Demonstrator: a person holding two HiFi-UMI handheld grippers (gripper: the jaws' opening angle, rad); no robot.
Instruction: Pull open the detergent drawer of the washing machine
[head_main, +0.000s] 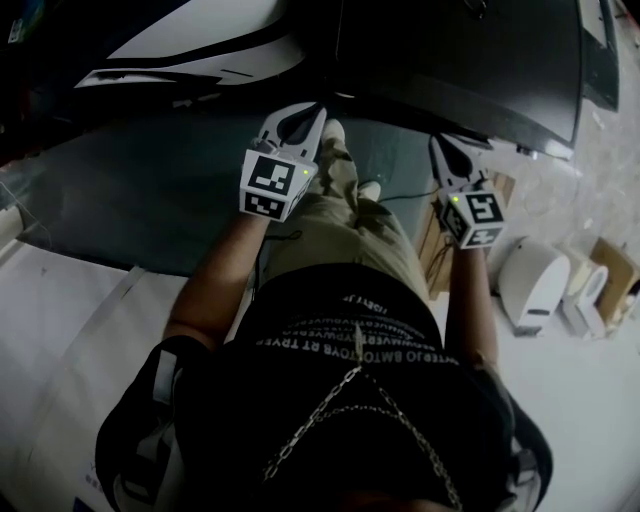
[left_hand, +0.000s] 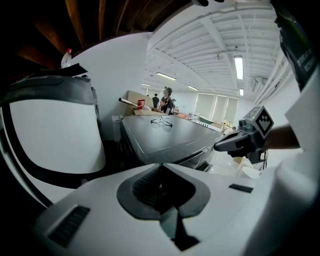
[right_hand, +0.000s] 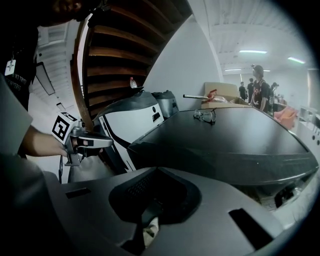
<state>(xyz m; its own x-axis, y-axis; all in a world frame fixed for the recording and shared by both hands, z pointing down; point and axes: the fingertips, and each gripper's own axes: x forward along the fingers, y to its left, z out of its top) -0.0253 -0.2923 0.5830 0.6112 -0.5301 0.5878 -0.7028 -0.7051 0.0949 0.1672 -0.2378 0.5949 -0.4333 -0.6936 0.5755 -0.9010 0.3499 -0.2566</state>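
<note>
Torso (head_main: 350, 400) of person nearest lens. Washing machine (head_main: 460, 60), dark flat top, lies ahead of both grippers. Detergent drawer not made out; front face hidden under top edge. Right gripper (head_main: 445, 148) faces front edge, left gripper (head_main: 303, 118) just off left corner. Both jaw pairs pinched together, empty. Judged: right better placed.

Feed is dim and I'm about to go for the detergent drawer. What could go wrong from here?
The left gripper and right gripper are both shut, so neither could take a drawer front without opening first. No view clearly shows the drawer, so aiming now risks hitting the wrong panel. The glasses lie loose on the dark top; a hard tug might shake them off.
</note>
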